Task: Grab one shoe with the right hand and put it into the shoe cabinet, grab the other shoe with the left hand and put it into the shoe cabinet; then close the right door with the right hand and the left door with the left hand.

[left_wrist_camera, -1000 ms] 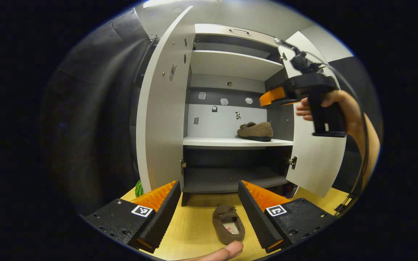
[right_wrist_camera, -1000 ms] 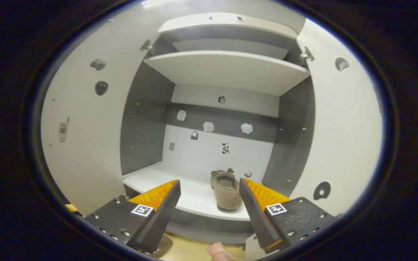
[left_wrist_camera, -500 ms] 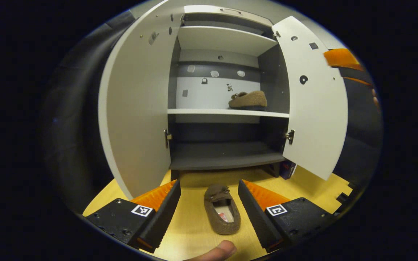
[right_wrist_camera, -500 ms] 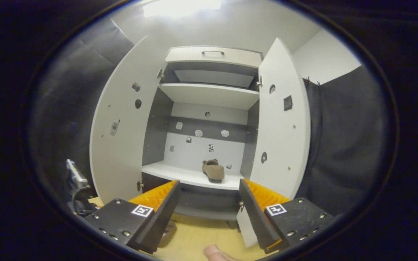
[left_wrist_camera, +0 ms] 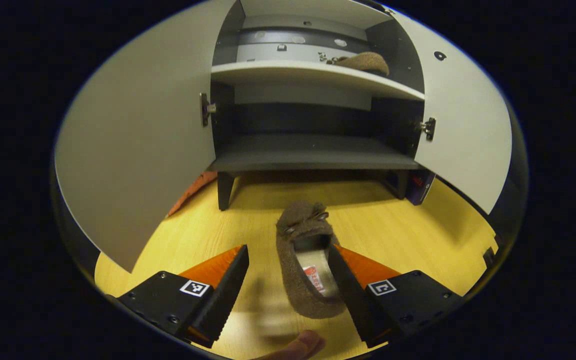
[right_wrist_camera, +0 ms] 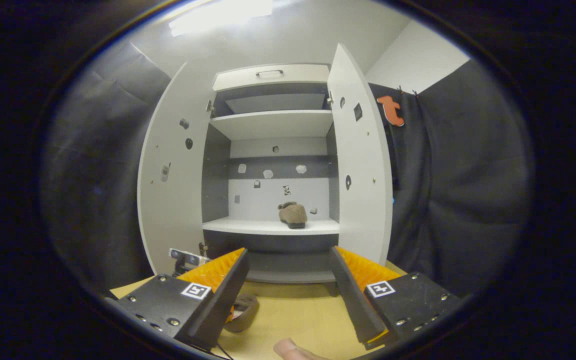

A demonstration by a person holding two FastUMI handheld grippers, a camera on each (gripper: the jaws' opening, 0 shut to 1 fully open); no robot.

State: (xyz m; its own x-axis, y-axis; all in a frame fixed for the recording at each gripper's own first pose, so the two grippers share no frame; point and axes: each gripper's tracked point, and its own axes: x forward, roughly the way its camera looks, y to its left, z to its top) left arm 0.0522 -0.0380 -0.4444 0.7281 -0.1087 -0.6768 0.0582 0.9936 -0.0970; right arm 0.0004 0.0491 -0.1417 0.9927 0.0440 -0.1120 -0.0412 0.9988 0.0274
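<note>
Our left gripper (left_wrist_camera: 288, 280) is spread wide around the second shoe (left_wrist_camera: 308, 267) on the tabletop (left_wrist_camera: 418, 225), not squeezing yet. One shoe (right_wrist_camera: 292, 214) sits inside the cabinet (right_wrist_camera: 273, 226). Our right gripper (right_wrist_camera: 288, 277) is spread, holding nothing. Both doors need closing.

Blurred pale smear on the counter (left_wrist_camera: 418, 230) left of the brown shoe (left_wrist_camera: 304, 260), its heel side covered by the left tool (left_wrist_camera: 288, 290) finger, shelved shoe (left_wrist_camera: 363, 62) half hidden behind the shelf edge, right gripper view: floor shoe mostly behind the right tool (right_wrist_camera: 288, 295)
</note>
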